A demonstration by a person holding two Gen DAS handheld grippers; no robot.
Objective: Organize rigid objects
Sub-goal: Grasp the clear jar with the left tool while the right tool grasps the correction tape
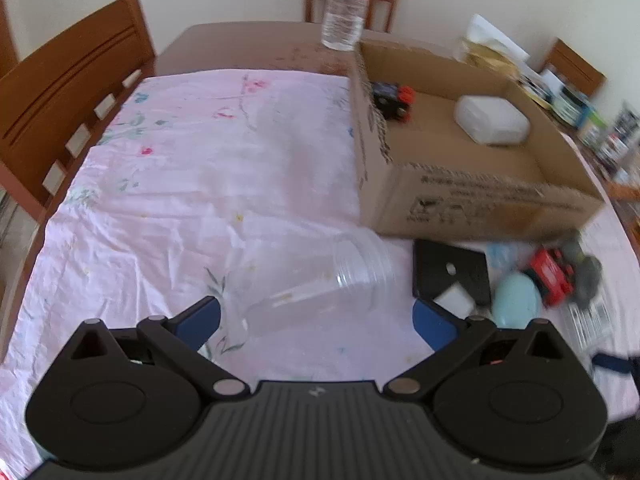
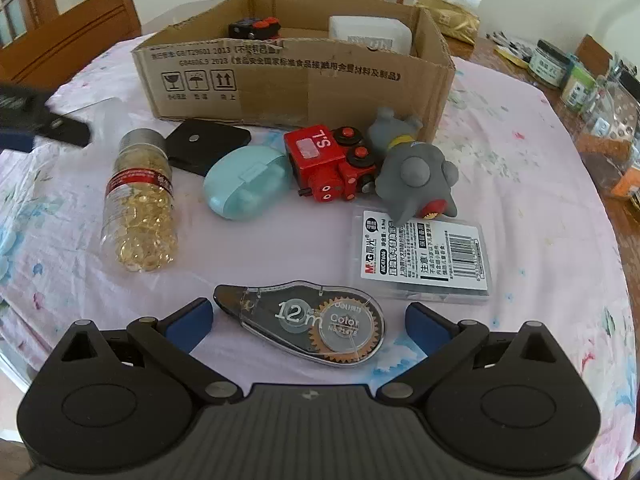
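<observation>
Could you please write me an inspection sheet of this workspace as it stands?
Surface: wooden table under a wrinkled pink floral cloth.
Job's things: open brown cardboard box holds a white plastic case and a black-and-red toy. Outside it: clear bottle of yellow beads lying down, pale blue oval case, red toy train, grey rubber figure, clear refill box, correction tape dispenser, black flat plate.
Clutter: jars and packets at the table's right edge.
Grippers: left gripper open around the bottle; right gripper open around the dispenser.
Cables: nothing seen.
Surroundings: wooden chairs, water bottle, cream wall.
</observation>
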